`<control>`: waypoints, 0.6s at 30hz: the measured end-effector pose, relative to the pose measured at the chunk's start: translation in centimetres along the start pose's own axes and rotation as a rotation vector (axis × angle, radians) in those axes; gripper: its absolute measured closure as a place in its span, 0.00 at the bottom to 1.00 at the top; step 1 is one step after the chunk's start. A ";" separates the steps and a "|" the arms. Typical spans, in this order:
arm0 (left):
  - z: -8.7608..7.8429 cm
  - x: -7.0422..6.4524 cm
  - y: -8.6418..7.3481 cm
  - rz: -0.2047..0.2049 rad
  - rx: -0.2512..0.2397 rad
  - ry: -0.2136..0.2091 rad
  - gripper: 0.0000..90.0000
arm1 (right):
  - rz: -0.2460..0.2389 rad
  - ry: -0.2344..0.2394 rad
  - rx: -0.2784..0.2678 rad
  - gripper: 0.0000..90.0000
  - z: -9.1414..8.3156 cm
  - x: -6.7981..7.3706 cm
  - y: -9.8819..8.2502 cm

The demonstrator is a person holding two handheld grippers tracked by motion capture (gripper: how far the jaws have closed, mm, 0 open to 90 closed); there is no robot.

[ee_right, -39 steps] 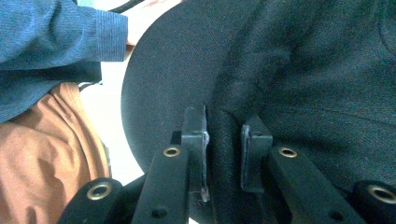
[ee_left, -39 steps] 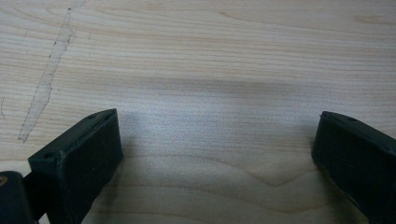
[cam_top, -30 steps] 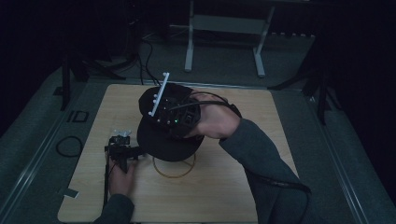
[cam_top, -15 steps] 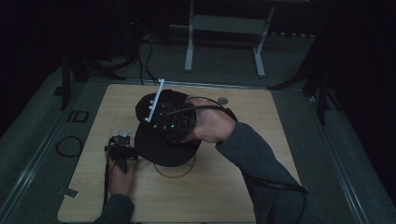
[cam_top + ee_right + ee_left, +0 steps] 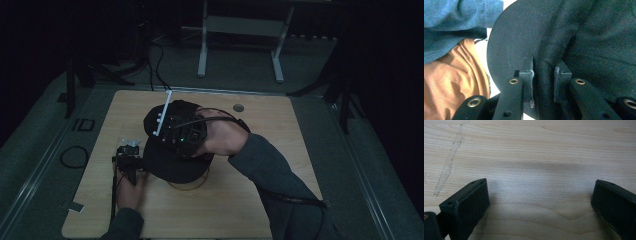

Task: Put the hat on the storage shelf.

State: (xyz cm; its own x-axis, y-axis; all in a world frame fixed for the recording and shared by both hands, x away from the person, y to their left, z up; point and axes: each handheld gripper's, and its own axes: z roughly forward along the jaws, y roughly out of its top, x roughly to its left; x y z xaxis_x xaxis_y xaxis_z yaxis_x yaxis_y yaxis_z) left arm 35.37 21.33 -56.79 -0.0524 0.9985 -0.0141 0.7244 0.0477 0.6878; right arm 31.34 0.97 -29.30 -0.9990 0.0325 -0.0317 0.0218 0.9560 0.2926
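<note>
While the right gripper (image 5: 543, 75) pinches a fold of the black hat (image 5: 172, 165) between its jaws, the left gripper (image 5: 540, 202) rests wide open and empty on the wooden bench (image 5: 280, 135) in a dark room.

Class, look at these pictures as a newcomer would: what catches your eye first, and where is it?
A black cap sits mid-table, the right gripper pinching a fold of its fabric where brim meets crown. At the table's left side, the left gripper rests with its fingers wide apart over bare wood.

High view: overhead, facing forward-down on the pale wooden counter (image 5: 280, 200). Left gripper view: close above the same counter. Right gripper view: tight on the black fabric hat (image 5: 579, 37).
</note>
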 end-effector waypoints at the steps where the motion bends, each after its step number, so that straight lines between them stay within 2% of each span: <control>1: 0.0 0.0 0.0 0.000 0.001 0.000 0.01 | -0.001 0.003 0.001 0.82 0.1 0.0 0.0; 5: 0.0 0.0 0.0 0.000 0.001 0.000 0.01 | -0.009 0.003 0.009 0.86 0.5 0.0 0.1; 8: 0.0 0.0 0.0 -0.004 -0.003 0.001 0.01 | -0.003 0.014 0.015 0.86 0.7 0.0 0.1; 11: 0.0 0.0 0.0 0.001 0.001 0.000 0.01 | -0.006 0.001 0.024 0.86 0.9 -0.1 0.1; 18: 0.0 0.0 0.0 0.001 0.001 0.000 0.01 | -0.004 0.008 0.012 0.86 0.9 -0.3 -0.1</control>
State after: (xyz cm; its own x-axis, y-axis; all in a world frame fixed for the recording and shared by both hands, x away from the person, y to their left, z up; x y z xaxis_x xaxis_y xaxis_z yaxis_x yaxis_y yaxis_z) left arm 35.37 21.33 -56.78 -0.0519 0.9986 -0.0138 0.7253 0.0472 0.6868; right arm 31.65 1.18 -30.20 -0.9994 0.0259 -0.0250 0.0179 0.9596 0.2808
